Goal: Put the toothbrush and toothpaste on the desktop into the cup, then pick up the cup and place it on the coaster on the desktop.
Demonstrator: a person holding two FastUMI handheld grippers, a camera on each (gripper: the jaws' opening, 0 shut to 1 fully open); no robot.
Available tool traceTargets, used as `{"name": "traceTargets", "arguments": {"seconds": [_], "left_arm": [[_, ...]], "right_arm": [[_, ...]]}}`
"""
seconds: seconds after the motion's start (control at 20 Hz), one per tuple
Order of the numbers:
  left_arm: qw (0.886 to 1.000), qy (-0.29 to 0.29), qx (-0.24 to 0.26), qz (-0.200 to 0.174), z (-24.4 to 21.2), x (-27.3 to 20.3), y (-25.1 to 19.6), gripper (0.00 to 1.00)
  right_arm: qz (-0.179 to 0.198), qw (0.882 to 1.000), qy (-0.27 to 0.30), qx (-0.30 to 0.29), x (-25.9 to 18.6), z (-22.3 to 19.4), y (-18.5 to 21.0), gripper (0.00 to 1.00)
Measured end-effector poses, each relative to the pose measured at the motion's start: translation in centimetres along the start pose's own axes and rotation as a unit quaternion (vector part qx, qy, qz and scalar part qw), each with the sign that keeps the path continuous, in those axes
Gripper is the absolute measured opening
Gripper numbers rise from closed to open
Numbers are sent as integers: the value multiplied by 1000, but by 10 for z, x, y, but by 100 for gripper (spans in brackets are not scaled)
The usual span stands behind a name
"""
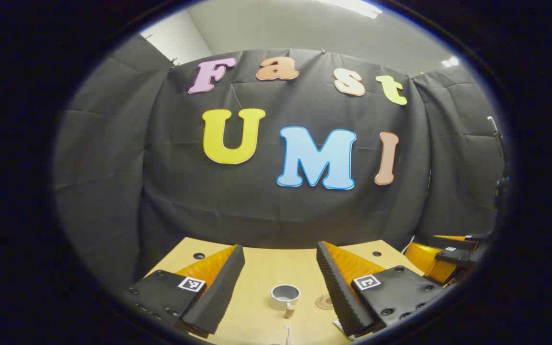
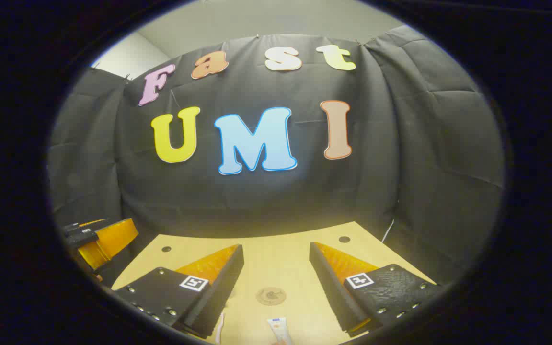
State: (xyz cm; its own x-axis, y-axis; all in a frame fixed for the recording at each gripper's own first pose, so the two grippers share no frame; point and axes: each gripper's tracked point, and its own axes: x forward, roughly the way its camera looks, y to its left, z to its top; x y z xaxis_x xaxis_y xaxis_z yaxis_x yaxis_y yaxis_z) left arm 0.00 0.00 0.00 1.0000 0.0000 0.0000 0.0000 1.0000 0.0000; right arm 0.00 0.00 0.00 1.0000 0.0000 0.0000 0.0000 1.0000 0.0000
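Both of my grippers hover spread wide with nothing between their fingers, left gripper (image 1: 280, 282) and right gripper (image 2: 276, 282), above the desk (image 1: 261, 268). Ahead of the left sits the cup (image 1: 285, 296), coaster (image 1: 324, 302) just beside; toothbrush (image 2: 219, 328) and toothpaste (image 2: 278, 330) lie flat beneath the right.

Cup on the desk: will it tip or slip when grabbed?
The cup looks squat with a wide mouth, so it probably won't tip. It appears to be smooth, light plastic, so it may skid if nudged. Its small handle could catch a finger.
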Motion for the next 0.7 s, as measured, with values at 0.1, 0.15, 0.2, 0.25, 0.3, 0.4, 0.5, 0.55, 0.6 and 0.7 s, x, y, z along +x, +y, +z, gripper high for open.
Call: {"name": "traceTargets", "arguments": {"seconds": [0.1, 0.15, 0.2, 0.25, 0.3, 0.4, 0.5, 0.55, 0.6, 0.7], "left_arm": [[1000, 3, 3, 3, -1, 1, -5, 100], [1000, 5, 5, 4, -3, 2, -8, 100], [1000, 7, 5, 3, -6, 3, -11, 100], [1000, 10, 5, 4, -8, 4, -13, 100], [1000, 12, 5, 5, -11, 4, -15, 100], [1000, 29, 7, 4, -26, 6, -21, 100], [999, 49, 9, 3, -42, 9, -26, 100], [998, 55, 10, 2, -48, 9, -27, 100], [998, 61, 12, 3, -53, 9, -29, 100], [998, 62, 17, 5, -53, 11, -32, 96]], "right_arm": [[15, 1000, 4, -3, 2, 0, 5, 89], [21, 1000, 8, -7, 5, -3, 7, 89], [28, 1000, 10, -8, 7, -3, 8, 89], [36, 999, 13, -8, 9, -4, 11, 89], [43, 999, 19, -10, 10, -5, 13, 89], [55, 998, 29, -12, 13, -10, 16, 89], [67, 997, 34, -18, 15, -12, 22, 89], [71, 997, 38, -21, 17, -14, 23, 90], [74, 996, 43, -23, 19, -15, 24, 91], [79, 995, 55, -24, 20, -21, 25, 91]]}}
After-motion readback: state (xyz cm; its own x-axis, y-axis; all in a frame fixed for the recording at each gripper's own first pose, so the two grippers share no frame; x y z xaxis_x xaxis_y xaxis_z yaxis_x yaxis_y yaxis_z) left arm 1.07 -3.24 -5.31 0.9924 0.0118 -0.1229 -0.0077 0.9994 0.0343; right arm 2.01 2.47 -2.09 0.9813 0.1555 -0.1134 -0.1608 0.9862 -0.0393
